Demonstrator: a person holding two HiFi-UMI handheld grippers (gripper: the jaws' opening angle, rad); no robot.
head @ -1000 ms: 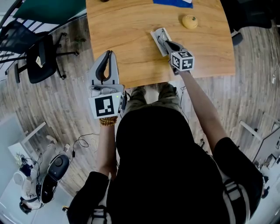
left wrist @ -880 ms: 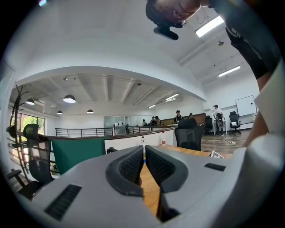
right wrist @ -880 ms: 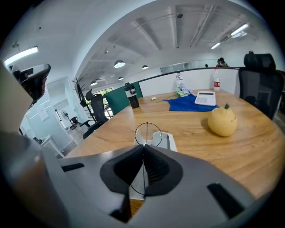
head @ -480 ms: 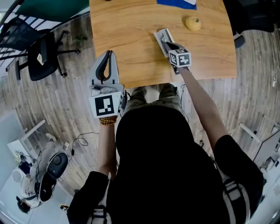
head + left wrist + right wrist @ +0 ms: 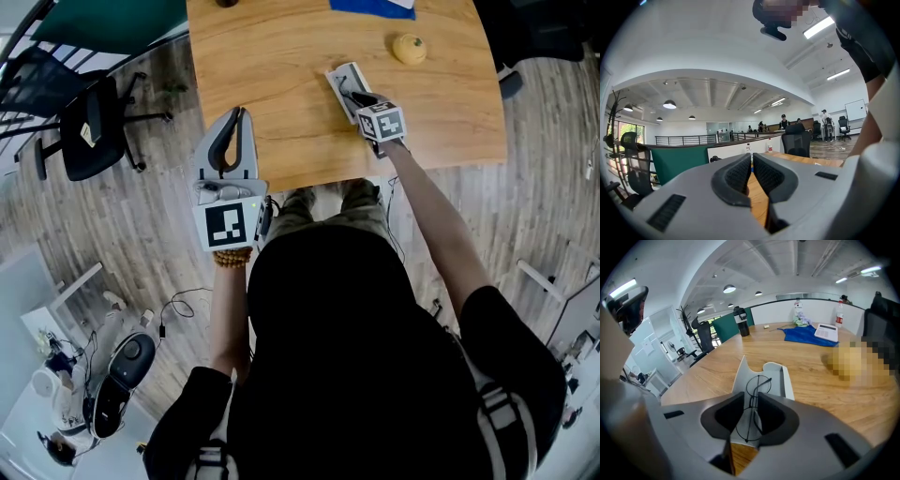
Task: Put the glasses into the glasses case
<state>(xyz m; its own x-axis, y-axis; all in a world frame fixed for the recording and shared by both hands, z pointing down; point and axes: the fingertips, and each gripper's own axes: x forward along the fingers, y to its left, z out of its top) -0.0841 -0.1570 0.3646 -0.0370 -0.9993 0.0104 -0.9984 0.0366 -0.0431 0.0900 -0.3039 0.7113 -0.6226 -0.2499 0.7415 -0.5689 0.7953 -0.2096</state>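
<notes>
A: Left gripper [image 5: 751, 158]?
B: Jaws together with nothing in them, held level at the near left corner of the table [image 5: 281, 141]. Parked out of the way, I judge.
A: Right gripper [image 5: 751, 404]?
B: Tilted down over the open glasses case [image 5: 786, 378], right of the table's centre. Its jaws have just been opening. The folded glasses [image 5: 758, 386] stand between the pads, which look clear of the wire, and rest in the case. Reads as the release.
</notes>
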